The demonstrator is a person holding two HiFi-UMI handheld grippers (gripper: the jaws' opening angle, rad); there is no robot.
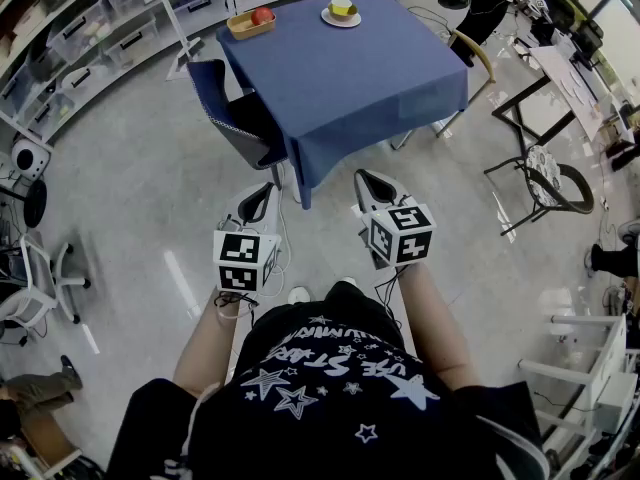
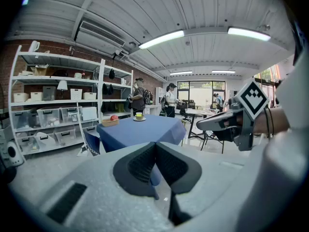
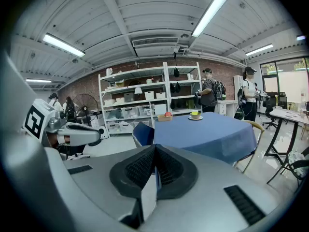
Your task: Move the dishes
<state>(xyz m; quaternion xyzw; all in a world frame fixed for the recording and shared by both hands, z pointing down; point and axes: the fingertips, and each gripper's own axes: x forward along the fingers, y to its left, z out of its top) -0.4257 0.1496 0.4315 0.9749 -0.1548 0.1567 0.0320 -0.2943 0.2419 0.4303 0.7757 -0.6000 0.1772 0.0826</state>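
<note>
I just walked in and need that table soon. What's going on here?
A person stands back from the blue table, holding the left gripper and right gripper out in front, both shut and empty. At the table's far end sit a basket with an apple and a cup on a saucer, not yet reached.

A square table [image 1: 350, 73] draped in a blue cloth stands on the grey floor. A blue chair [image 1: 218, 93] sits at its left corner and a wooden-framed chair [image 1: 482, 56] on the opposite side. White shelving [image 1: 90, 28] stacked with storage bins lines the wall. Beyond the table stand two people [image 3: 210, 93], with a floor fan [image 3: 87, 105] far left.
</note>
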